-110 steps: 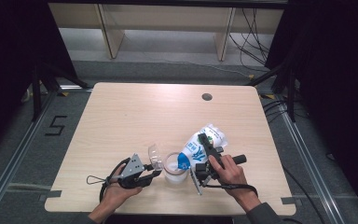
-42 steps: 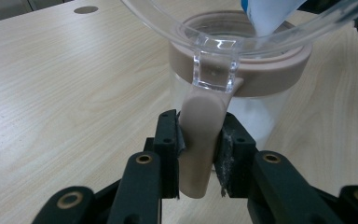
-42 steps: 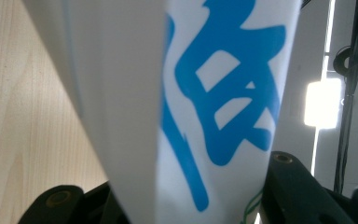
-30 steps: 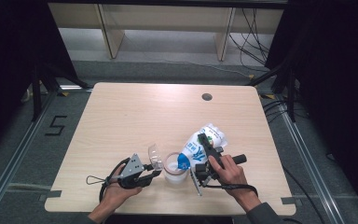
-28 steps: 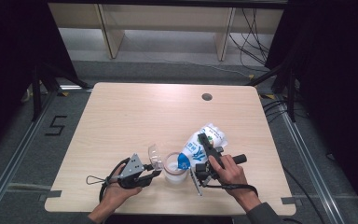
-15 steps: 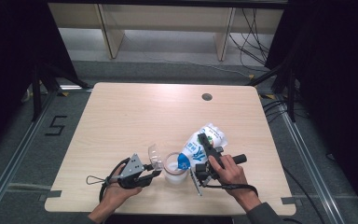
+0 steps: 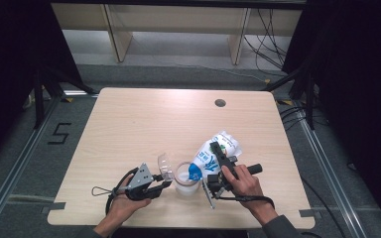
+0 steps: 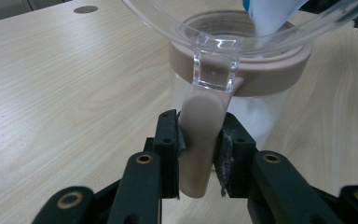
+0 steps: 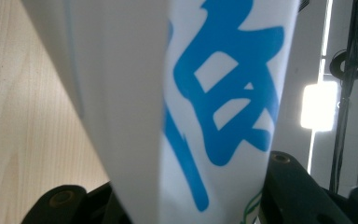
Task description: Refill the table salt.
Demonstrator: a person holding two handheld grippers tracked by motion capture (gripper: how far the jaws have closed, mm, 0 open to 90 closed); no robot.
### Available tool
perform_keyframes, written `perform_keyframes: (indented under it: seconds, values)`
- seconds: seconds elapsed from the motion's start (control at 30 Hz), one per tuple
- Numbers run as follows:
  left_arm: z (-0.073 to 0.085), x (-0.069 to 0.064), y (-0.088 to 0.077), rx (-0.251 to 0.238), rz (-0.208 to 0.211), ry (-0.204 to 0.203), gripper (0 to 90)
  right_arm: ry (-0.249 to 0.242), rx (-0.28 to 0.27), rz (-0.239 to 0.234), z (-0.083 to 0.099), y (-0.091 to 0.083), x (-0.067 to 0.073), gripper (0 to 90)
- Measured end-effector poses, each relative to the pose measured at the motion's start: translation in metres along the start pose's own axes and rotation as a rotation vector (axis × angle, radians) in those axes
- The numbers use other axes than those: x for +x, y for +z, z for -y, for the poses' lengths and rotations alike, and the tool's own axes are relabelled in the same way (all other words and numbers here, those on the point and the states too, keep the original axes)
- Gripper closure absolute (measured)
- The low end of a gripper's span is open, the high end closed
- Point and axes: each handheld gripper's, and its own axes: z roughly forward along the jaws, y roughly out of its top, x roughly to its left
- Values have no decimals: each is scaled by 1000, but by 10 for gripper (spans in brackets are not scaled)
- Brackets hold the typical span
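A clear jar (image 7: 186, 181) with a beige rim (image 8: 279, 70) stands near the table's front edge. Its clear lid (image 7: 164, 164) is flipped open to the left. My left gripper (image 8: 199, 154) is shut on the jar's beige tab handle (image 8: 199, 140); from above this gripper (image 7: 164, 185) lies just left of the jar. My right gripper (image 7: 217, 171) is shut on a white bag with blue print (image 7: 217, 148), tilted so its lower corner (image 8: 272, 16) points into the jar's mouth. The bag (image 9: 186, 93) hides the right gripper's pads in the right gripper view.
The wooden table (image 7: 144, 124) has a round cable hole (image 7: 220, 103) at the back right. Black cables trail from both grippers toward the front edge. Shelving and cables stand on the floor behind the table.
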Motion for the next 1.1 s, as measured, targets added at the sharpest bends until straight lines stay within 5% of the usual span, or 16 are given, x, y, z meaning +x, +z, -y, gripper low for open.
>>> perform_keyframes:
  seconds: [1.1]
  values:
    - [0, 0, 0, -2, 1, 0, 717, 4, -16, 19, 0, 0, 0, 694]
